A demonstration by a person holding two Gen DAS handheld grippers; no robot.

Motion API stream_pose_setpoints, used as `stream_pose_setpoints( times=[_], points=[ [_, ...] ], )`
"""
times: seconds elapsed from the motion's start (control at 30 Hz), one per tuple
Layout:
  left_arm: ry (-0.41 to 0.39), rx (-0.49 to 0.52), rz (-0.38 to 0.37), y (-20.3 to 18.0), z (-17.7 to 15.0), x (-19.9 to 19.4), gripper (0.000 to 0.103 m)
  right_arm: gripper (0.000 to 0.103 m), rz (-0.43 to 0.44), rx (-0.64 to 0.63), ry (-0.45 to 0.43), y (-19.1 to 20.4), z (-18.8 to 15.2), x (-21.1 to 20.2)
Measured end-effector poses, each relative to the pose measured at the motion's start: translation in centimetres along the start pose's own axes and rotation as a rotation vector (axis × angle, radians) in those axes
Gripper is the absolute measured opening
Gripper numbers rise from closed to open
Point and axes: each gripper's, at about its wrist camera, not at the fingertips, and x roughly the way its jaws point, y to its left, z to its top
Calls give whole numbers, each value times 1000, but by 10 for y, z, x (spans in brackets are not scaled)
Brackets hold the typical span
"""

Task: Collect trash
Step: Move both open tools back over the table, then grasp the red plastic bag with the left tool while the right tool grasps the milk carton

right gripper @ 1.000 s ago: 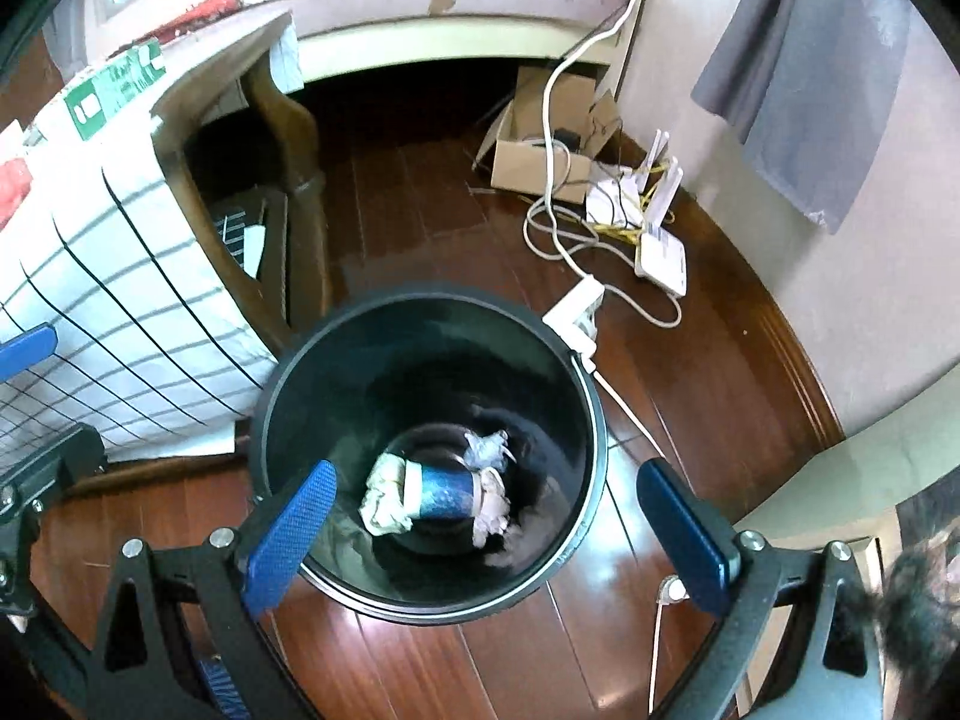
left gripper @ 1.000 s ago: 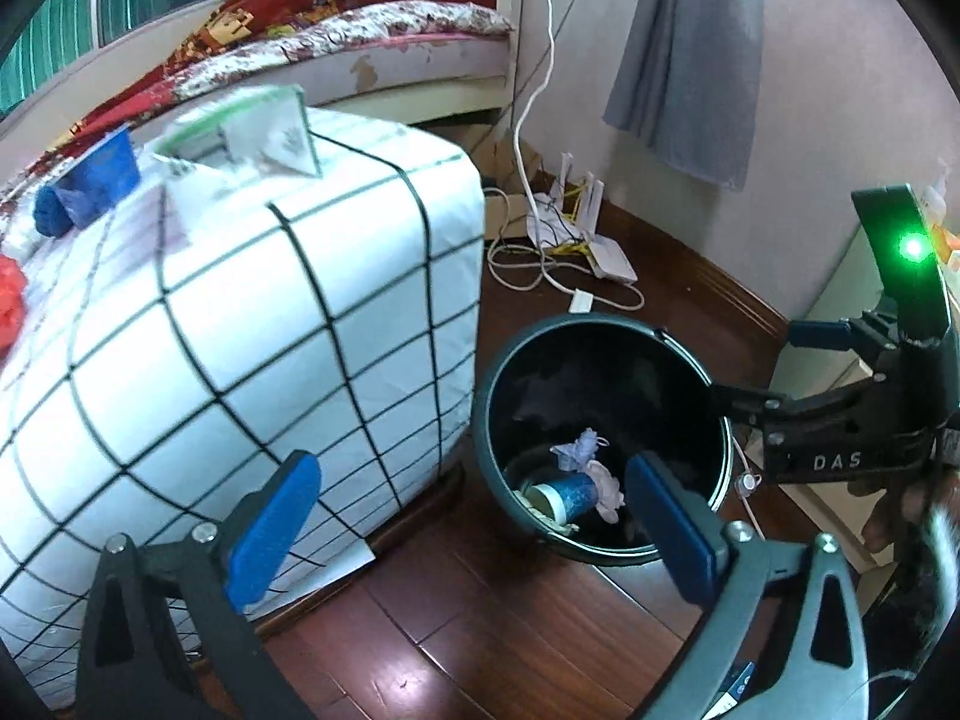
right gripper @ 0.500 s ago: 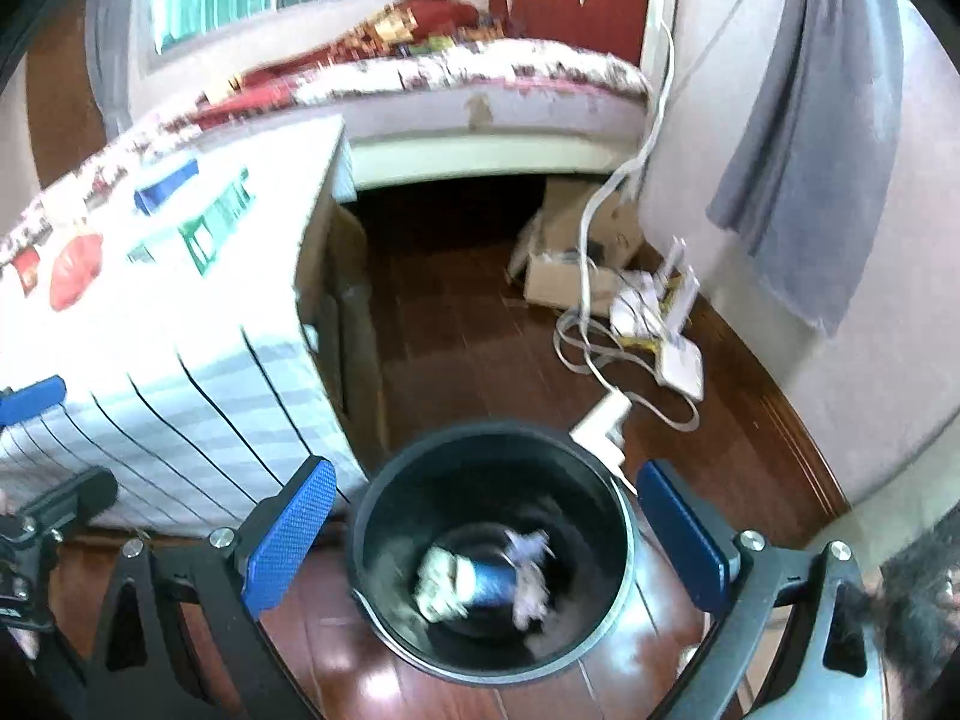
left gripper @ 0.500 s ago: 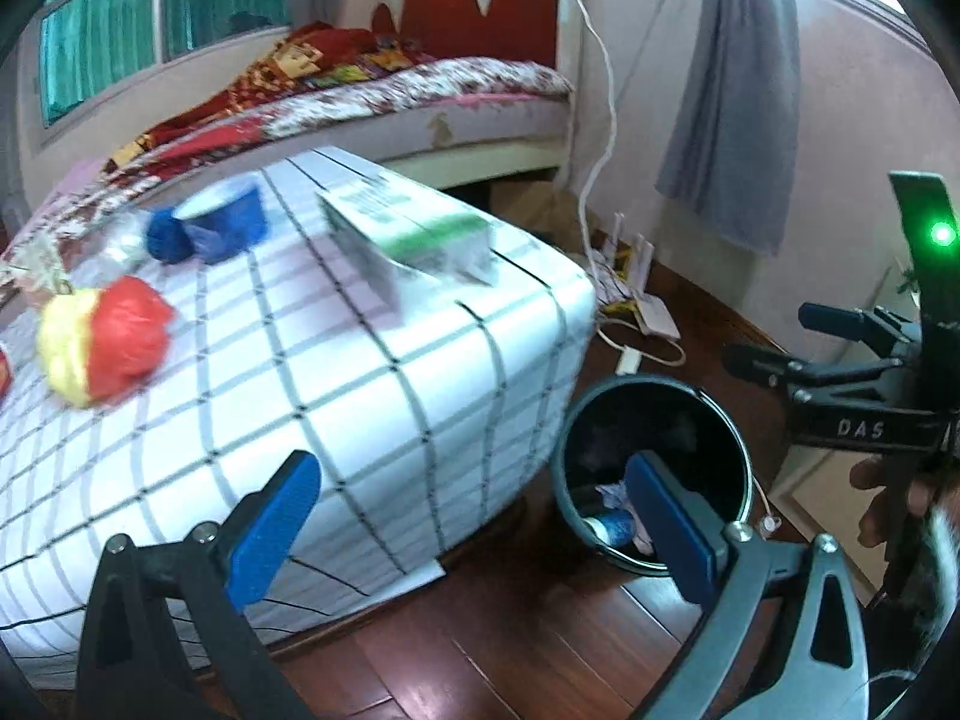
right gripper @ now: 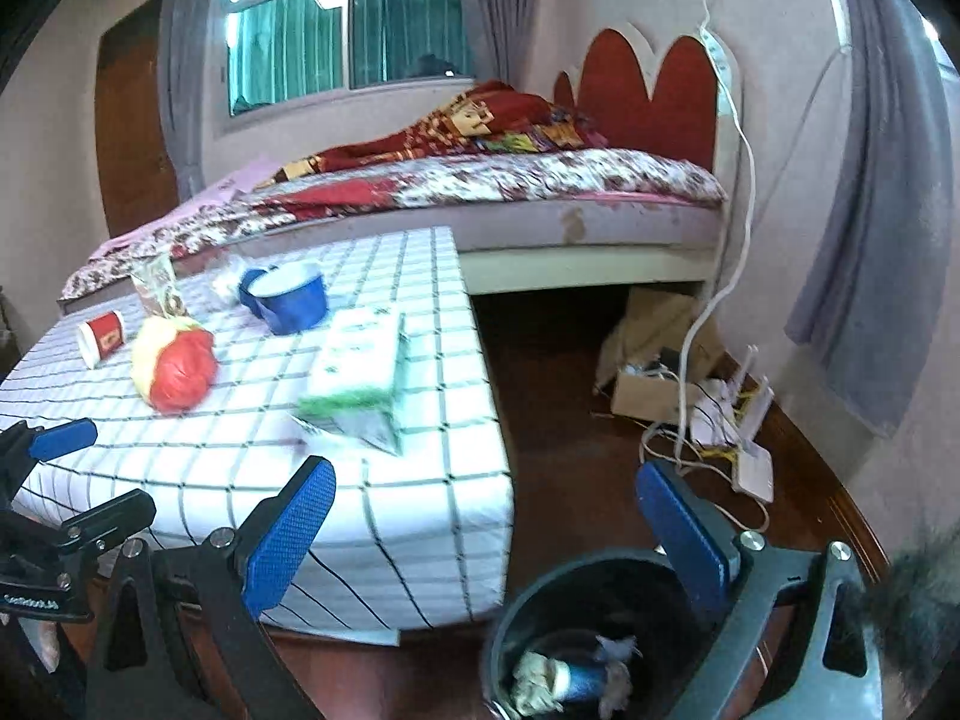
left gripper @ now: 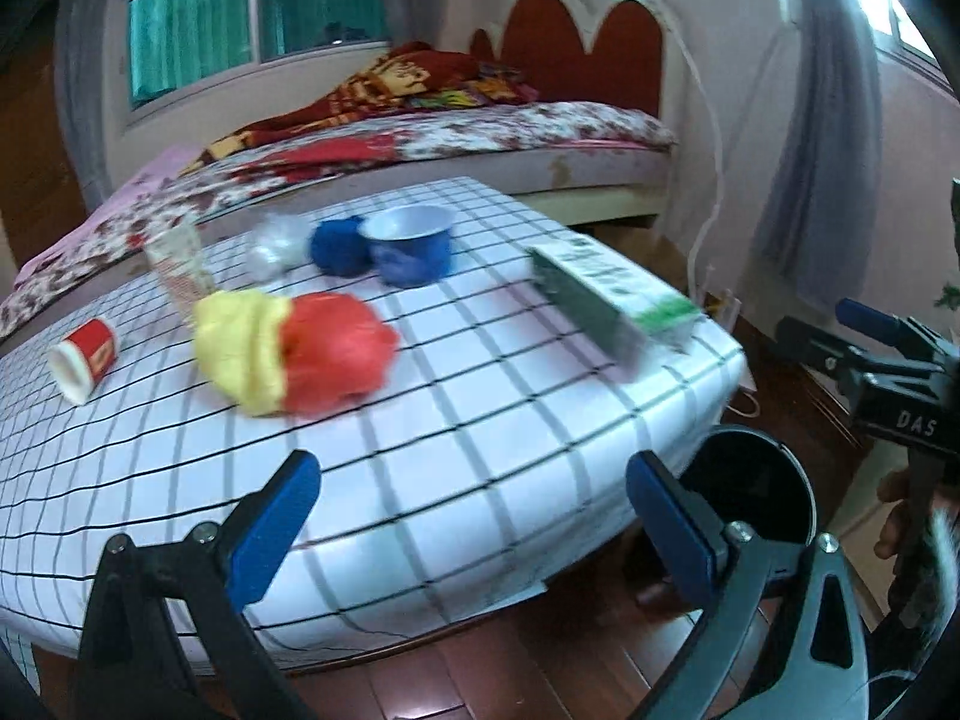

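A black bin (right gripper: 600, 600) stands on the floor by the table corner, holding a blue cup and crumpled paper (right gripper: 570, 678). On the checked tablecloth (left gripper: 480, 420) lie a crumpled yellow and red bag (left gripper: 294, 354), a tipped red paper cup (left gripper: 84, 360), a green and white carton (left gripper: 612, 294), a snack packet (left gripper: 180, 267) and clear plastic (left gripper: 273, 246). My left gripper (left gripper: 474, 468) hovers open and empty over the table's near edge. My right gripper (right gripper: 486, 474) is open and empty above the bin, beside the table corner.
A blue bowl (left gripper: 411, 243) and a blue ball (left gripper: 339, 246) sit at the table's far side. Behind the table is a bed (right gripper: 540, 192). A cardboard box (right gripper: 654, 354), white cables and a router (right gripper: 753, 474) lie on the wooden floor near the grey curtain (right gripper: 870, 240).
Both grippers have risen from over the bin and tilted up toward the tabletop. The bin has slid to the bottom of both views; the table's trash has come into view.
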Motion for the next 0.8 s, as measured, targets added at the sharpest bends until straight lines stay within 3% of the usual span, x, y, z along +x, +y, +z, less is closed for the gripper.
stream_pose_setpoints(
  times=[0.13,0.2,0.3,0.53,0.73,0.8],
  points=[
    [0,-60,16,28,2,2,97,102,33,5,4,20,4,10],
    [2,-89,8,41,3,5,80,102,21,11,4,28,4,19],
    [-10,-126,-3,54,6,10,79,102,4,-7,-19,40,6,28],
    [13,-145,21,60,16,38,79,102,-19,-74,47,63,18,51],
    [0,-121,58,51,29,56,76,101,4,-47,64,63,25,70],
    [18,-137,62,54,33,66,75,97,19,-43,84,63,26,79]
  ],
)
